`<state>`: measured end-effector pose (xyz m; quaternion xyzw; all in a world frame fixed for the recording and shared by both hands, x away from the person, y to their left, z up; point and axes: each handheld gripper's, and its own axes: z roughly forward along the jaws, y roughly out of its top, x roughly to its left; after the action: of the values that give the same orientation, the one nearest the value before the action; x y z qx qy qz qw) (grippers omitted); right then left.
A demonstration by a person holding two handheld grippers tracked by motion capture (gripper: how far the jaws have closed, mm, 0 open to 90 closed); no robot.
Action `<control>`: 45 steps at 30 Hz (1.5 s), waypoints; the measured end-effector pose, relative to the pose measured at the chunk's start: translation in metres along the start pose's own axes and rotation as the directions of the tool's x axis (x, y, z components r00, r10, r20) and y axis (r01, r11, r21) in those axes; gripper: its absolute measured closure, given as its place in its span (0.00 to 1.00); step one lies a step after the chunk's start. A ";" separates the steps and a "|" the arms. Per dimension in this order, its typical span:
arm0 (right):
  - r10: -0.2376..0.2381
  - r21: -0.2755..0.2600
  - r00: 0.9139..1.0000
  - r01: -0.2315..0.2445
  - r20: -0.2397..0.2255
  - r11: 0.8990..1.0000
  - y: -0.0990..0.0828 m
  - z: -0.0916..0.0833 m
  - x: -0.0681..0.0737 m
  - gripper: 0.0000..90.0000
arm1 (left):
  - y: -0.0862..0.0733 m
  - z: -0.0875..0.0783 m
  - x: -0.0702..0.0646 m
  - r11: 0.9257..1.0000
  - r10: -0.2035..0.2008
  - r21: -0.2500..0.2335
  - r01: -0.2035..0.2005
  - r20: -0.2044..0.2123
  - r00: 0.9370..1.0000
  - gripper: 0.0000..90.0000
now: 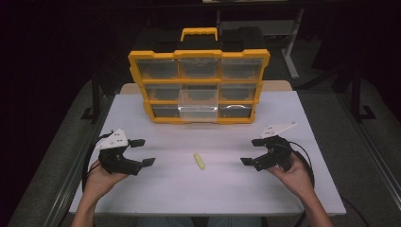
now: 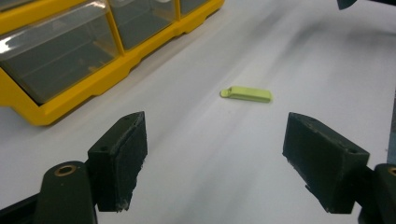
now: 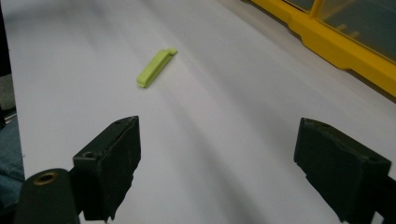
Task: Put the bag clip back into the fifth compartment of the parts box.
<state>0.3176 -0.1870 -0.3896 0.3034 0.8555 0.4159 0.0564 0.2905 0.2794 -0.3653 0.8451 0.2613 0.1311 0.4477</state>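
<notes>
Midway between the two grippers, on the white table [image 1: 283, 189], lies a small flat lime-green plastic clip [image 1: 199, 161]; both left gripper [image 1: 142, 152] and right gripper [image 1: 252, 152] gape wide, empty; likely best to straddle its narrow width, then close gently; beyond stands a yellow drawer organiser [image 1: 198, 56], its bottom-middle clear drawer [image 1: 198, 111] pulled out.

The white table [image 1: 283, 189] is brightly lit against dark surroundings (gripper views softly smeared), with faint, soft shadows.
</notes>
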 end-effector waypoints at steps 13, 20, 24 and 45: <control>-0.025 0.044 0.999 0.027 -0.038 0.999 0.038 0.027 0.020 0.17 | -0.008 0.000 0.004 1.000 -0.022 -0.007 0.022 -0.010 1.000 0.22; -0.048 0.083 0.998 0.051 -0.039 0.995 0.055 0.041 0.030 0.26 | -0.008 0.000 0.003 1.000 -0.011 -0.013 0.011 -0.009 1.000 0.22; -0.063 0.098 0.997 0.067 -0.046 0.993 0.065 0.053 0.037 0.34 | -0.008 0.000 0.002 1.000 -0.014 -0.016 0.014 -0.009 1.000 0.22; -0.083 0.226 0.995 0.095 -0.063 0.970 0.079 0.117 0.055 0.55 | -0.007 0.000 0.001 1.000 -0.002 -0.019 0.002 -0.006 1.000 0.22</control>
<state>0.3506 -0.0396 -0.3979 0.2580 0.9115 0.3197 0.0172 0.2890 0.2836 -0.3708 0.8400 0.2624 0.1356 0.4553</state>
